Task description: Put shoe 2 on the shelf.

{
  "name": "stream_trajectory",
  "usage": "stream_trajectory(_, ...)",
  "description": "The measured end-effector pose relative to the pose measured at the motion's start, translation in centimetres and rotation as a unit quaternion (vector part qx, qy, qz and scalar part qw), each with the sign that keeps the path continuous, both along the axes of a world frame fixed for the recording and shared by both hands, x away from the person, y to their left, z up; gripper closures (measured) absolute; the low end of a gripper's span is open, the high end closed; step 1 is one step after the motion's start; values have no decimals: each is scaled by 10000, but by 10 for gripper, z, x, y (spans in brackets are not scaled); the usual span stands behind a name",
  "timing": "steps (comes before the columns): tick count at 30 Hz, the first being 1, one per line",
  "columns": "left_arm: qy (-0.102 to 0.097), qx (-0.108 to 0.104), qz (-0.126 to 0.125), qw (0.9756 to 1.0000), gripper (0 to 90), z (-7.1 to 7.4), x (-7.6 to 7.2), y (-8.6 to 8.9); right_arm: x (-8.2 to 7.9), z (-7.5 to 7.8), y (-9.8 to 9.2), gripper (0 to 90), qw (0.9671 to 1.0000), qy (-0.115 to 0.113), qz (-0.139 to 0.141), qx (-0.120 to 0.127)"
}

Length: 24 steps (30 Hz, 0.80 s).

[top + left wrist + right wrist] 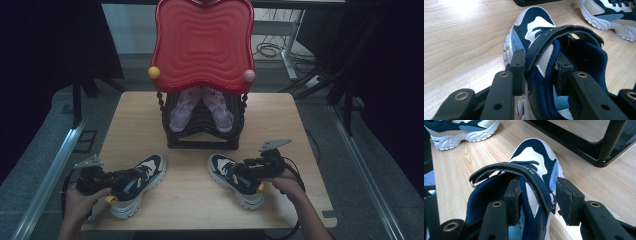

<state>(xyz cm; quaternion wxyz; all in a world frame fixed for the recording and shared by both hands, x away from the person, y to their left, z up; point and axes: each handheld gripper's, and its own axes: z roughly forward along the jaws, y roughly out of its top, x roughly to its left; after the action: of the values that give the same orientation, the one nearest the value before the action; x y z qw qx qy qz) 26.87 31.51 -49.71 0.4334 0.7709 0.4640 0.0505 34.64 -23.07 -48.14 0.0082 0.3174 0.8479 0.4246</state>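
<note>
Navy-and-white sneakers lie on the wooden table (195,200) in front of the black shoe rack (202,142). My left gripper (540,72) is clamped on the collar wall of the left sneaker (140,182). My right gripper (541,197) straddles the right sneaker (235,177) collar side, one pad inside, the outer pad (569,200) not yet touching. I would close squarely on that wall below the strap (524,173) before lifting, so the shoe cannot twist.

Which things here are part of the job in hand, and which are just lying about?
In the job:
left shoe, clamped by the left gripper
right shoe, with the right gripper astride its side wall

Lying about:
pink shoes in the black rack
red tray
</note>
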Motion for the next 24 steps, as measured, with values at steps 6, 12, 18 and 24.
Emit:
stream_trajectory(6, 3, 15, 14, 10000, 670, 0, 1, -1, 0, 0, 1, 651, 9999, 143, -33, -8)
stream_trajectory(12, -10, 38, 86, 10000, 681, 1, -1, -2, -1, 2, 2, 711, 9998, 134, -157, -64)
stream_trajectory(18, 13, 85, 204, 9998, 696, 2, -1, -4, -7, 1, -1, 715, 9994, 25, -345, 36)
stream_trajectory(24, -78, -66, 239, 9997, 697, 6, -3, -5, -17, 0, -12, 714, 9975, -89, -574, 394)
